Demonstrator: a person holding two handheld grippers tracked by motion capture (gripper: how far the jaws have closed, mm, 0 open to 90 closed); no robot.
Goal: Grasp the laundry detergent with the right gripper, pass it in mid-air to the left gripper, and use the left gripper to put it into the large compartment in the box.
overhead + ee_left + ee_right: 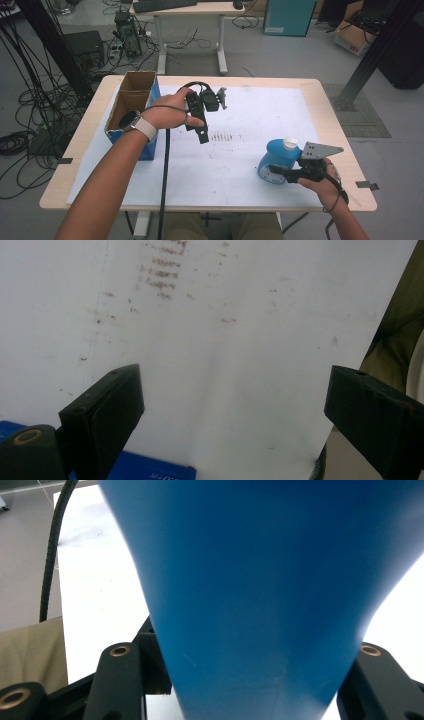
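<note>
Table (320, 100) carries a white sheet (260, 115) over most of its top; faint brown smudge marks sit near the sheet's middle. Cardboard box (131, 107), brown inside with a blue outer face, stands at the table's left side with its open top up and its long axis running away from the person.

Blue bottle (277, 160) sits on the sheet at the right, near the front edge. White cap (290, 144) is on its upper end. Long axis is tilted: base low and toward the person, cap end higher and pointing away and slightly right in the high view. In the right gripper view the blue body (260, 590) narrows down toward the jaws.

Right gripper (286, 172) is closed on the bottle's lower body, one black jaw on each flank, grey plate on top. Right hand (325, 185) holds it just right of the bottle.

Left gripper (201, 131) is raised over the sheet beside the box, held by the left hand (167, 114), pointing down and toward the person. Its jaws stand wide apart with bare sheet between them; nothing is gripped. Cable (165, 170) trails back off the front edge.
</note>
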